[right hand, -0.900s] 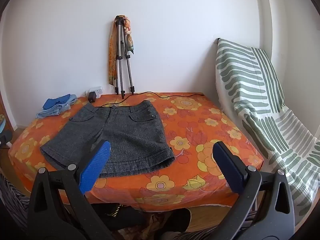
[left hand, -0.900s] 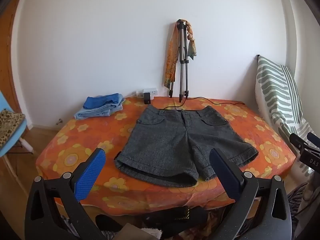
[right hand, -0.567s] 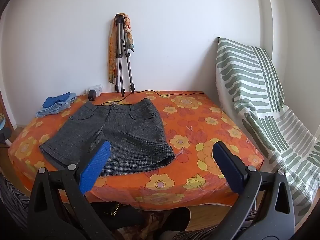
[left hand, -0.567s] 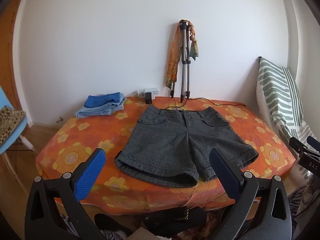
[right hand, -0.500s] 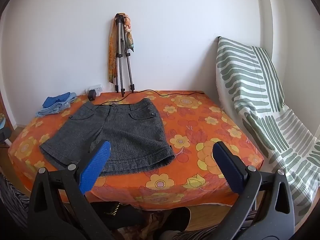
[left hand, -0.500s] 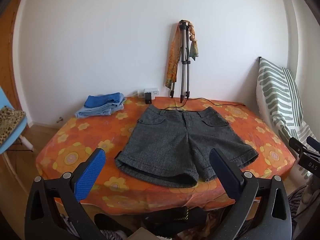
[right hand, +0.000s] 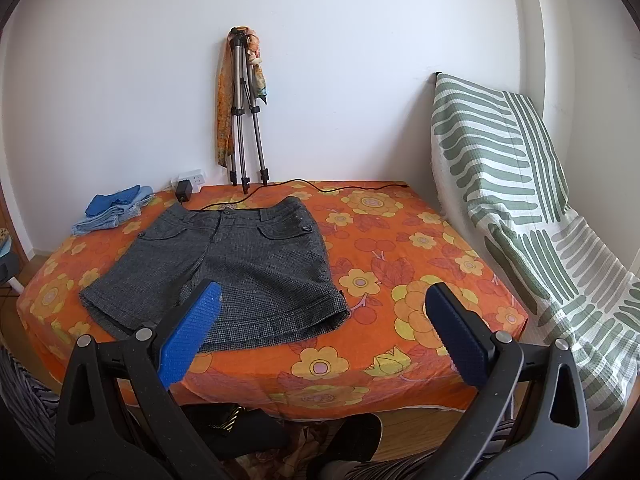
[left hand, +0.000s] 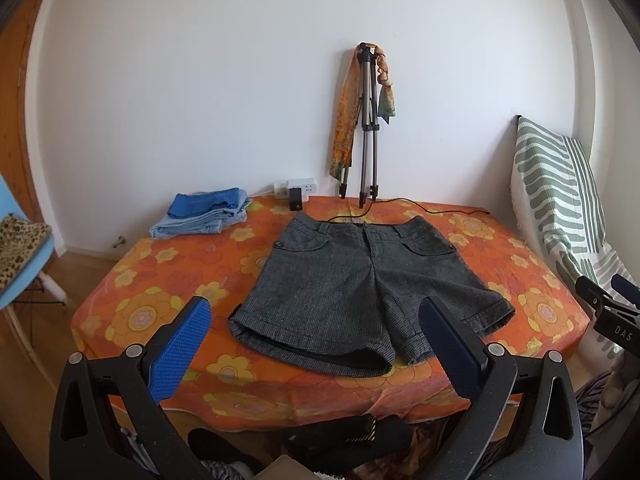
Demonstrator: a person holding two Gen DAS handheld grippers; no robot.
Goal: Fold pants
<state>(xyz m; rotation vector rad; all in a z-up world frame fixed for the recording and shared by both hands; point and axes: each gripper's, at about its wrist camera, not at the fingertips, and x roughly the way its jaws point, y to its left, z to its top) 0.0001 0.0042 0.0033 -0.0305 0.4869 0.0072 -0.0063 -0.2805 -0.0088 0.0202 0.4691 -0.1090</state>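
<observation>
Dark grey shorts (left hand: 360, 280) (right hand: 236, 264) lie flat on the orange flowered table (left hand: 160, 272) (right hand: 400, 240), waistband toward the wall and both leg hems at the near edge. My left gripper (left hand: 314, 320) hovers short of the table's front edge, jaws wide open and empty, the hems seen between them. My right gripper (right hand: 320, 304) is likewise open and empty, held off the front edge, level with the shorts' right leg hem. The right gripper's tip (left hand: 608, 304) shows at the far right of the left wrist view.
A stack of folded blue clothes (left hand: 204, 212) (right hand: 116, 208) sits at the table's back left. A tripod with scarves (left hand: 366, 128) (right hand: 242, 108) leans on the wall, beside a power strip (left hand: 298, 190) and a black cable (right hand: 320, 188). A green-striped covered chair (right hand: 520, 208) stands right; a blue chair (left hand: 20, 256) left.
The view of both cameras has shifted very slightly; the shorts and the open grippers are as before.
</observation>
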